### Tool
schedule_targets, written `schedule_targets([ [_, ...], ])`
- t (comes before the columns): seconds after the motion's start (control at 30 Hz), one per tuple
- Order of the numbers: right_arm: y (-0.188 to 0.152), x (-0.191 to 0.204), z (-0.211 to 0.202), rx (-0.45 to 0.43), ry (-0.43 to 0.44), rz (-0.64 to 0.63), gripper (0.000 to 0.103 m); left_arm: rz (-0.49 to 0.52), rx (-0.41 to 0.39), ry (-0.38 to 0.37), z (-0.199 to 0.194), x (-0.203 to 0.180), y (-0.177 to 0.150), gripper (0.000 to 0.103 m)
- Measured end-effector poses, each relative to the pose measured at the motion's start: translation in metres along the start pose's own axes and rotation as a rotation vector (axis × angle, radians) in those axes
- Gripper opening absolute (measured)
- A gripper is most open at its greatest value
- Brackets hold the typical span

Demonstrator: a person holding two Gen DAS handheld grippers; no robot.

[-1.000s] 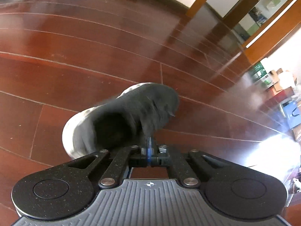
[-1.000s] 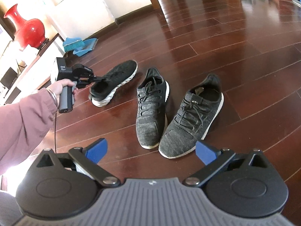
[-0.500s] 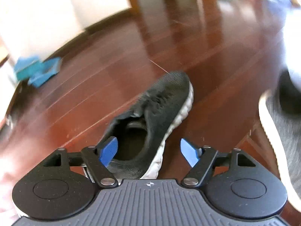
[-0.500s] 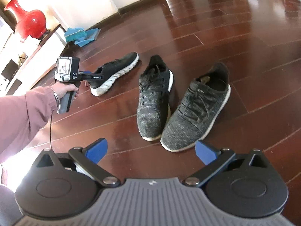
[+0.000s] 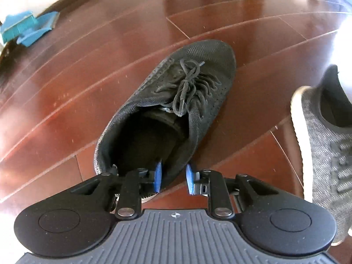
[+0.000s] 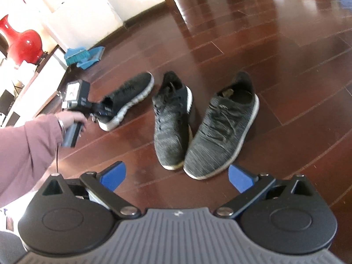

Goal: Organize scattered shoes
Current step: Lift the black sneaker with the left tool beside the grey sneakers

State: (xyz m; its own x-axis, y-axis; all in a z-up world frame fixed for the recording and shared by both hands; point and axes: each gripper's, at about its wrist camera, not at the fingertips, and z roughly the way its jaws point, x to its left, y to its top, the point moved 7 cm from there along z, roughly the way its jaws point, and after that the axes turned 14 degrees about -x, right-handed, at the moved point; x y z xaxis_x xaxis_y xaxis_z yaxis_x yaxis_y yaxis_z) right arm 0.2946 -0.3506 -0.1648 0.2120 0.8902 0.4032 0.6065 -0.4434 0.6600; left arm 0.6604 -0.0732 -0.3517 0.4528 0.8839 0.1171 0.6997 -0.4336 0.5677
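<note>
A black mesh shoe with a white sole (image 5: 187, 92) lies on the dark wooden floor, toe pointing away from me. My left gripper (image 5: 173, 178) is shut on the right side of its heel collar, one blue pad inside the shoe and one outside. In the right wrist view the same black shoe (image 6: 129, 94) rests on the floor with the left gripper (image 6: 99, 110) at its heel. To its right, two grey knit shoes (image 6: 169, 127) (image 6: 222, 132) lie side by side, toes toward me. My right gripper (image 6: 176, 176) hovers open in front of them, holding nothing.
A blue dustpan and brush (image 6: 84, 56) lie by the skirting at the back left. A red vase (image 6: 24, 44) stands on a white cabinet (image 6: 33, 83) along the left. A pink sleeve (image 6: 26, 145) reaches in from the left. One grey shoe (image 5: 325, 145) lies close on the right.
The left gripper set the black shoe on the floor and opened half a second ago. It has now shut again on the heel collar. The right gripper stayed open and drew back slightly.
</note>
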Motion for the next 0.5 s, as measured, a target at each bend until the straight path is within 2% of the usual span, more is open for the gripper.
schedule_targets([
  [0.2,0.001,0.01,0.011,-0.001,0.0,-0.025,0.101,-0.058,0.029,-0.044,-0.018,-0.003,-0.011,0.016],
  [0.37,-0.008,0.01,0.012,0.032,0.007,-0.045,0.101,-0.062,0.05,-0.052,-0.029,0.0,-0.02,0.016],
  [0.5,-0.012,0.011,0.01,0.042,0.009,-0.053,0.101,-0.051,0.054,-0.098,-0.037,-0.01,-0.022,0.014],
])
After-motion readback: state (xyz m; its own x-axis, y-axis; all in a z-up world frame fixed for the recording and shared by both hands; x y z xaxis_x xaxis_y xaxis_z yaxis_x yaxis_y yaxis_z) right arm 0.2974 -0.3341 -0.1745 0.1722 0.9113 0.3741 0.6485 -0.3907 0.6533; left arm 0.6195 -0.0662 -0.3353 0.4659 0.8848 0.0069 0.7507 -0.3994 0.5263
